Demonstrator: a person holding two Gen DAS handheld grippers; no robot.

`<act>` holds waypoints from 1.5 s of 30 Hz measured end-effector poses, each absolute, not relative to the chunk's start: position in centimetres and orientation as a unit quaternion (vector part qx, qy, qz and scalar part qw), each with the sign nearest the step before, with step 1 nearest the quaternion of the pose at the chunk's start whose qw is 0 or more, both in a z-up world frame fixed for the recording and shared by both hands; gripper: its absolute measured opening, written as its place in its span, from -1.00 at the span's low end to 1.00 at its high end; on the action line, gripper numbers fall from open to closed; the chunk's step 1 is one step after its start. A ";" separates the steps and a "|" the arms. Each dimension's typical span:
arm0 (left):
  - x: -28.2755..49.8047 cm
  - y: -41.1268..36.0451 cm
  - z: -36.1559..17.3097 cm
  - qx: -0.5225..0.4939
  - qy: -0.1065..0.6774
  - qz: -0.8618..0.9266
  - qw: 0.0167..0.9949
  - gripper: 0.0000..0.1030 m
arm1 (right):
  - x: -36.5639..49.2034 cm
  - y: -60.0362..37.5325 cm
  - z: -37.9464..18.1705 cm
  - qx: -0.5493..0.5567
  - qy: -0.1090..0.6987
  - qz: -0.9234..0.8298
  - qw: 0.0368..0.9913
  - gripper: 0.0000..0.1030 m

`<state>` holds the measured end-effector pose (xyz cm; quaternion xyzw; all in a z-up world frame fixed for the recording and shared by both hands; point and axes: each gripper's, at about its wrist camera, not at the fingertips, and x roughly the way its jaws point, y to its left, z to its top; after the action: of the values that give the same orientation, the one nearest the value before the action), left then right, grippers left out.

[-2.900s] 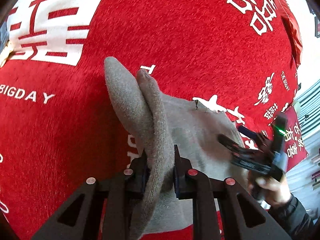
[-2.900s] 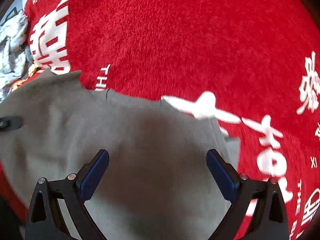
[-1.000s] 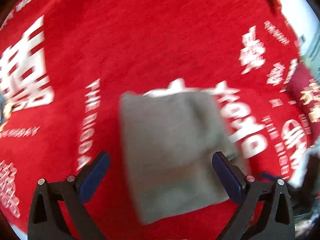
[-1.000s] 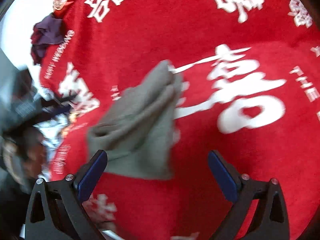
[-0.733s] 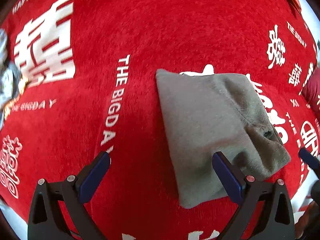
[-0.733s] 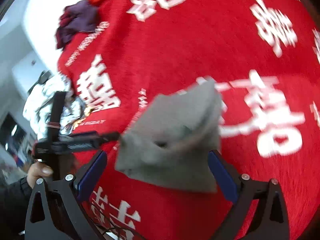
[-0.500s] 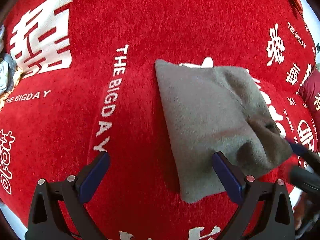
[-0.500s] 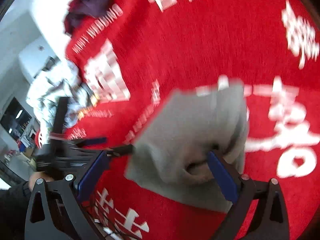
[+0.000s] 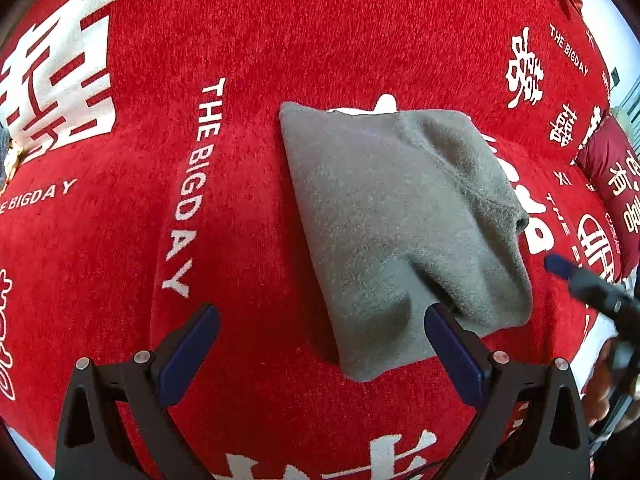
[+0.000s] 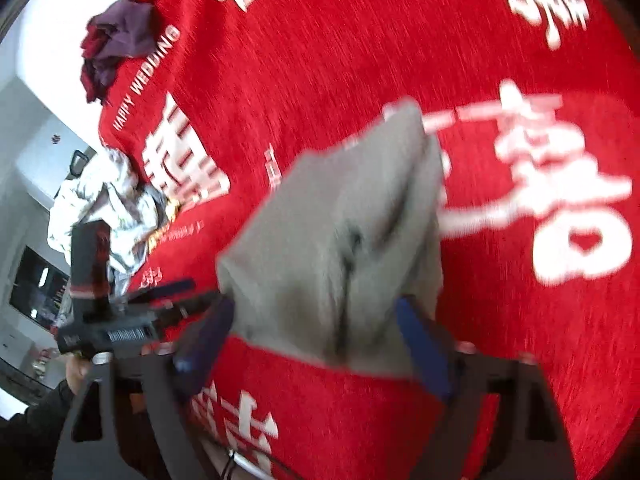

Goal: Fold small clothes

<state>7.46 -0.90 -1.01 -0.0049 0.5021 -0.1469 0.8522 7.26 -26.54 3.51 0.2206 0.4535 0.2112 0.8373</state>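
Observation:
A grey knitted garment (image 9: 392,216) lies folded on the red printed cloth (image 9: 280,40). My left gripper (image 9: 320,344) is open and empty, its right finger (image 9: 452,352) at the garment's near edge. My right gripper (image 10: 316,340) is open in a blurred view, its jaws on either side of the near edge of the grey garment (image 10: 340,240). The right gripper also shows at the right edge of the left wrist view (image 9: 592,288). The left gripper shows at the left of the right wrist view (image 10: 132,320).
A purple and dark red pile of clothes (image 10: 116,44) lies at the far corner of the cloth. A white and grey heap of clothes (image 10: 104,208) lies at the left edge. A red pillow (image 9: 612,188) sits at the right.
The left gripper let go of the garment after folding it over and now hovers open. The right gripper swung round and came in low to the garment's near edge.

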 end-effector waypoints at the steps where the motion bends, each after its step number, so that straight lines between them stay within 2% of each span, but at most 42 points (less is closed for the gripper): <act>1: 7.5 -0.7 -1.1 -0.006 0.503 -0.145 0.852 0.98 | 7.8 -26.1 3.4 0.212 0.461 0.211 0.835 0.71; 3: 7.5 -0.3 -1.4 -0.011 0.509 -0.144 0.848 0.98 | 8.6 -25.5 2.6 0.198 0.485 0.214 0.824 0.65; 6: 7.4 0.2 -1.7 -0.020 0.513 -0.142 0.847 0.98 | 9.3 -23.6 1.1 0.180 0.511 0.238 0.806 0.18; 7: 7.4 0.4 -1.8 -0.021 0.513 -0.141 0.846 0.98 | 9.5 -23.1 0.5 0.170 0.523 0.236 0.801 -0.20; 8: 7.5 0.5 -2.1 -0.024 0.517 -0.140 0.844 0.98 | 9.7 -22.9 -0.3 0.165 0.536 0.236 0.794 -0.86; 10: 7.7 0.6 -2.7 -0.026 0.526 -0.141 0.838 0.98 | 9.8 -23.3 -0.6 0.185 0.538 0.250 0.783 -0.89; 13: 7.6 0.9 -3.0 -0.021 0.528 -0.140 0.837 0.98 | 8.4 -25.4 3.8 0.215 0.470 0.289 0.806 -0.90; 15: 7.4 0.8 -3.2 -0.020 0.529 -0.147 0.835 0.98 | 7.8 -27.4 6.1 0.231 0.443 0.290 0.816 -0.90; 19: 6.2 -0.5 -3.3 -0.016 0.530 -0.193 0.826 0.98 | 8.4 -29.7 6.2 0.238 0.445 0.274 0.819 -0.90; 25: 3.6 -4.3 -2.9 0.047 0.505 -0.227 0.831 0.98 | 9.6 -28.8 7.3 0.239 0.439 0.277 0.821 -0.90; 28: 5.1 -4.6 -3.7 0.025 0.519 -0.208 0.829 0.98 | 9.2 -28.2 7.6 0.221 0.442 0.273 0.825 -0.90; 32: 7.0 -2.5 -6.7 0.008 0.566 -0.127 0.814 0.98 | 7.4 -29.6 2.2 0.226 0.494 0.217 0.811 -0.90; 34: 6.3 -1.6 -6.4 0.003 0.552 -0.137 0.822 0.98 | 6.5 -29.8 -1.2 0.223 0.530 0.195 0.795 -0.90; 37: 5.5 -1.4 -5.9 0.003 0.563 -0.163 0.810 0.98 | 5.6 -30.1 -2.0 0.240 0.510 0.193 0.803 -0.88; 39: 4.8 -1.5 -4.9 0.004 0.562 -0.190 0.805 0.98 | 5.9 -30.4 -0.6 0.245 0.499 0.197 0.808 -0.75; 40: 4.3 -1.8 -3.8 0.005 0.552 -0.216 0.805 0.98 | 6.3 -30.5 0.6 0.230 0.497 0.193 0.814 -0.44; 41: 4.0 -2.1 -3.1 0.005 0.545 -0.228 0.807 0.98 | 6.5 -30.7 1.6 0.214 0.489 0.189 0.824 0.00; 42: 3.9 -2.5 -1.9 0.007 0.533 -0.241 0.811 0.98 | 6.8 -30.9 2.5 0.199 0.476 0.184 0.837 0.25; 43: 4.0 -3.0 -0.8 0.007 0.519 -0.250 0.817 0.98 | 7.1 -31.2 3.5 0.185 0.460 0.176 0.850 0.63; 45: 4.7 -4.0 0.3 0.002 0.508 -0.256 0.823 0.98 | 8.6 -32.2 4.8 0.175 0.439 0.156 0.868 0.68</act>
<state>4.71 -4.00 0.34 0.0015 0.5077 -0.2562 0.8226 8.59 -32.23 4.79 0.1749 0.4386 0.1558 0.8676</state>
